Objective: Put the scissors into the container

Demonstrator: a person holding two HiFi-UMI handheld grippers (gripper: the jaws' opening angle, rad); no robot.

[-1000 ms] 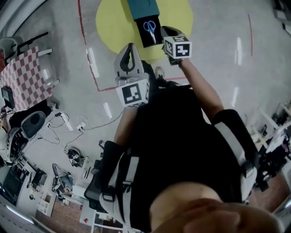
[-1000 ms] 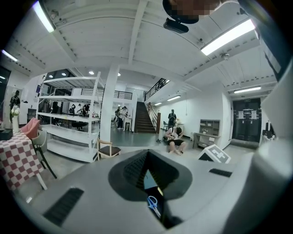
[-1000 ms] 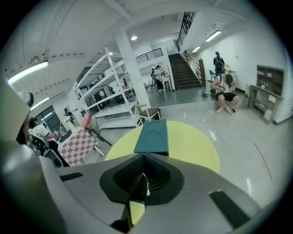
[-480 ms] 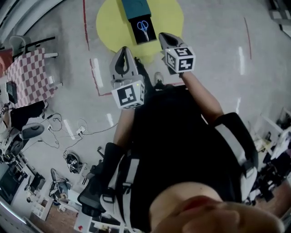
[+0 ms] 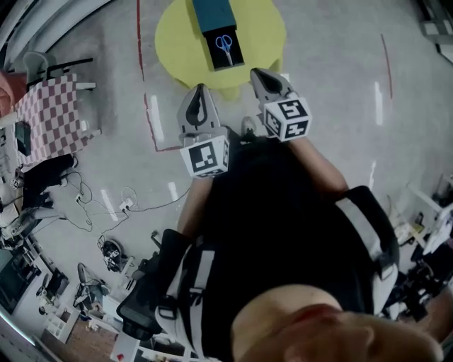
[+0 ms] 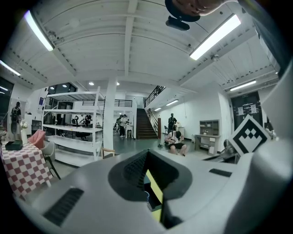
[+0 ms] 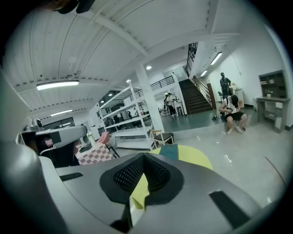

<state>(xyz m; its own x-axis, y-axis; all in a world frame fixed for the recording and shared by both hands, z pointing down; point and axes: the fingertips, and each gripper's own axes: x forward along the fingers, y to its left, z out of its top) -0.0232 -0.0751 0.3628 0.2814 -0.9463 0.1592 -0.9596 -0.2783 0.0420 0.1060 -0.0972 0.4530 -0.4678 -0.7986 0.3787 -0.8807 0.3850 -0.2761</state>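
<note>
**A:** Where are the scissors right now?

**B:** The blue-handled scissors (image 5: 224,44) lie flat inside the black container (image 5: 231,62). The container sits on the round yellow tabletop (image 5: 265,35). A teal box (image 5: 212,13) lies at the container's far end, right against it as far as I can tell.

**A:** And the left hand-held gripper?

**B:** The left hand-held gripper (image 5: 199,90) is clenched, its jaws pressed together with nothing between them. In the head view it hangs over the grey floor (image 5: 340,85), just short of the tabletop's near edge, with its tip pointing toward the container.

**A:** Is the right one the same?

**B:** Yes. The right hand-held gripper (image 5: 256,73) is clenched too and holds nothing. Its tip sits at the tabletop's near rim, to the right of the container and well apart from it. Its own view shows the yellow top and the teal box just past the jaw tips.

**A:** What else is around?

**B:** A table with a red-and-white checked cloth (image 5: 49,106) stands off to the left. A red line (image 5: 141,56) runs along the floor beside the tabletop.
</note>
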